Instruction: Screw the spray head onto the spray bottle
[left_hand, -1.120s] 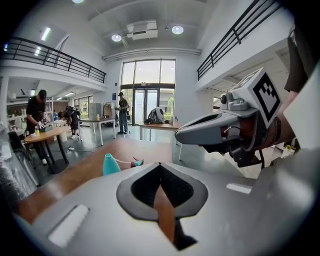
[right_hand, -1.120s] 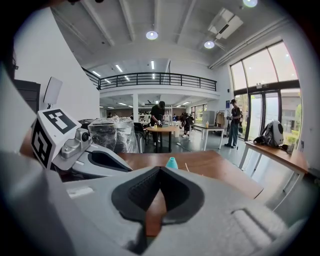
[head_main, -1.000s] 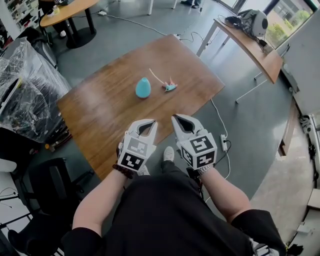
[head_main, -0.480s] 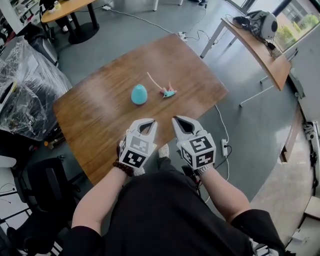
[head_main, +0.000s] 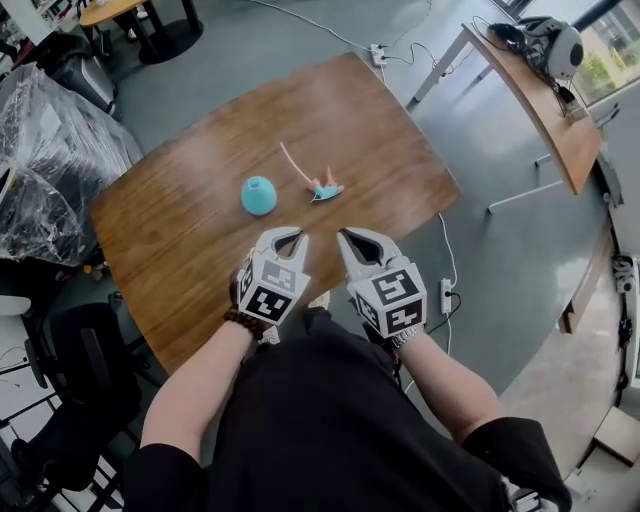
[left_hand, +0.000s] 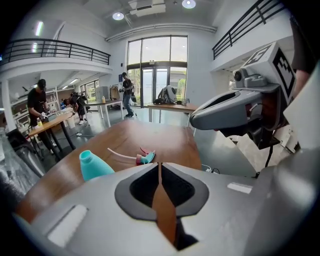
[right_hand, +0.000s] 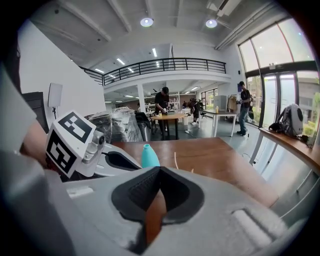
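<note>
Sitting on the table: the teal spray bottle (head_main: 259, 195) is standing upright with its neck open, a little left of centre in the head view, on the wooden table (head_main: 170, 240).
Spray head: the spray head (head_main: 325, 189) is lying on its side just right of the bottle, near it but not touching it. Its thin tube (head_main: 293, 162) is pointing toward the upper left of the frame.
Left gripper: the left gripper (head_main: 289, 236) is hovering over the table's lower edge, below the bottle in the head view. Its jaws are meeting at the tips, with only a thin slit showing behind them, and they are holding nothing.
Right gripper: the right gripper (head_main: 358, 237) is hanging just beside the left one, below the spray head. Its jaws are pressing together and are carrying nothing.
Aim: both grippers are pointing up the frame toward the bottle and the spray head, and both are staying well short of them.
Left gripper view: the bottle is showing at left of centre and the spray head just above the jaw tips. The right gripper is filling the upper right.
Right gripper view: the bottle's top is rising just above the jaws, and the left gripper is sitting at the left.
Surroundings: a side table (head_main: 545, 110) is standing at the upper right of the head view. A plastic-wrapped bundle (head_main: 50, 150) is sitting at the left edge, and a power strip (head_main: 445, 295) is lying on the floor right of centre.
</note>
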